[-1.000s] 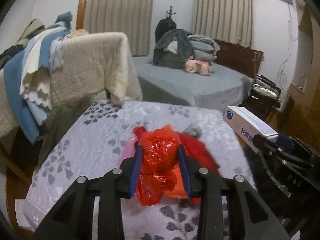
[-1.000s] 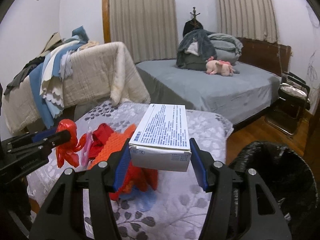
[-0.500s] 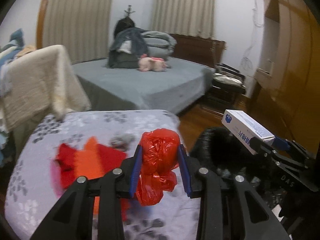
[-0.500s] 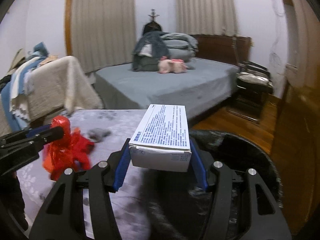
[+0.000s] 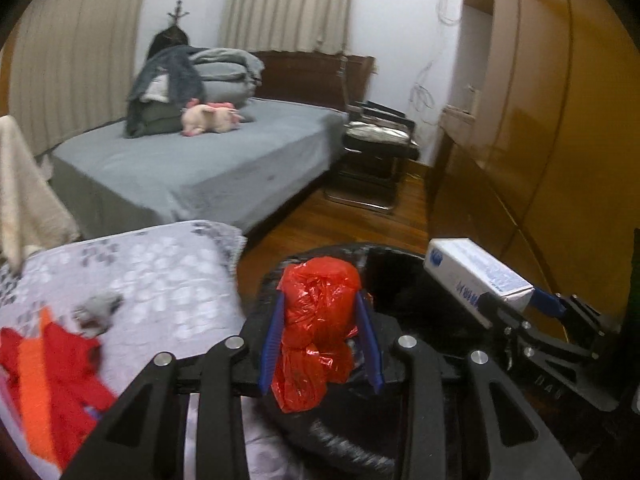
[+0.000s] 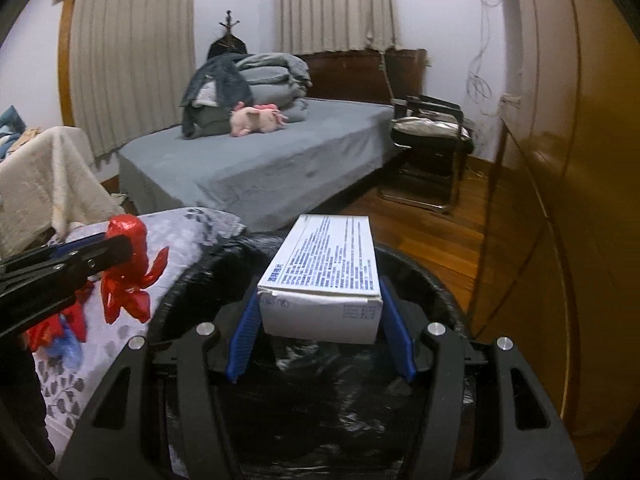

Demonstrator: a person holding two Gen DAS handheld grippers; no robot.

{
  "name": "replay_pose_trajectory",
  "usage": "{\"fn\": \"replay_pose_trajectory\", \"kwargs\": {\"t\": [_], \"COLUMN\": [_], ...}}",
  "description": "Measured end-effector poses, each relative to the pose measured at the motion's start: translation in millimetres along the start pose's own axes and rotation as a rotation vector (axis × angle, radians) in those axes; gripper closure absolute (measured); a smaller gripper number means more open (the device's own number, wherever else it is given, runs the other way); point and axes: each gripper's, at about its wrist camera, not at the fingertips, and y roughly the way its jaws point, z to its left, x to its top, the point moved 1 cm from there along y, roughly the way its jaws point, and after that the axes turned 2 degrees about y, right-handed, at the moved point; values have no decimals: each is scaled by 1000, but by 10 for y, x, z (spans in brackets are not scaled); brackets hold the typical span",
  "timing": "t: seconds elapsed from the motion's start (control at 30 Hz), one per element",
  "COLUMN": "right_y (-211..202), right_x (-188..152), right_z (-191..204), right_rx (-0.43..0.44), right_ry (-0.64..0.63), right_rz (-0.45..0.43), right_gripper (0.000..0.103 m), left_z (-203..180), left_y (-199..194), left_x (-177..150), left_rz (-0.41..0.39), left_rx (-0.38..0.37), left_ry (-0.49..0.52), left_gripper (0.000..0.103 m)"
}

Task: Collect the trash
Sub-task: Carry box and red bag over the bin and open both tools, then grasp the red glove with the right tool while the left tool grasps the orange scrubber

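My left gripper (image 5: pixel 320 320) is shut on a crumpled red plastic bag (image 5: pixel 316 328) and holds it over the near rim of a black-lined trash bin (image 5: pixel 400 264). The bag also shows in the right wrist view (image 6: pixel 128 268). My right gripper (image 6: pixel 318 316) is shut on a white cardboard box with blue print (image 6: pixel 324 276) and holds it above the bin's open mouth (image 6: pixel 436 292). The box also shows at the right in the left wrist view (image 5: pixel 476 272).
A table with a grey floral cloth (image 5: pixel 152 264) stands left of the bin, with red and orange cloths (image 5: pixel 48 356) on it. A grey bed (image 6: pixel 260 164), a black chair (image 6: pixel 432 144) and a wooden wardrobe (image 6: pixel 568 160) lie beyond.
Both grippers have swung right, from over the table to over the trash bin, each still holding its item.
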Motion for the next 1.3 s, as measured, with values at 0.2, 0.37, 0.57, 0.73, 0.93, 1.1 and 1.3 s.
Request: {"fn": "replay_pose_trajectory", "kwargs": {"t": [0.2, 0.37, 0.57, 0.73, 0.93, 1.1, 1.3], "right_y": [13, -55, -122, -151, -134, -79, 11], "right_x": [-65, -41, 46, 124, 194, 212, 130], "right_z": [-262, -263, -20, 345, 895, 1430, 2013], "right_rx": [-55, -67, -7, 56, 156, 244, 339], "right_ry": [48, 55, 64, 19, -48, -108, -164], "right_rz": [8, -8, -12, -24, -28, -30, -24], "right_gripper": [30, 10, 6, 5, 5, 5, 6], "left_z": [-104, 30, 354, 736, 1246, 1653, 2055], "left_y": [121, -51, -442, -746, -1141, -1419, -1610], "left_x": [-40, -56, -113, -239, -444, -604, -823], "left_rz": [15, -8, -42, -60, -84, -93, -85], "left_rx": [-36, 20, 109, 201, 347, 460, 541], "left_ry": [20, 9, -47, -92, -143, -182, -247], "left_gripper": [37, 17, 6, 6, 6, 6, 6]}}
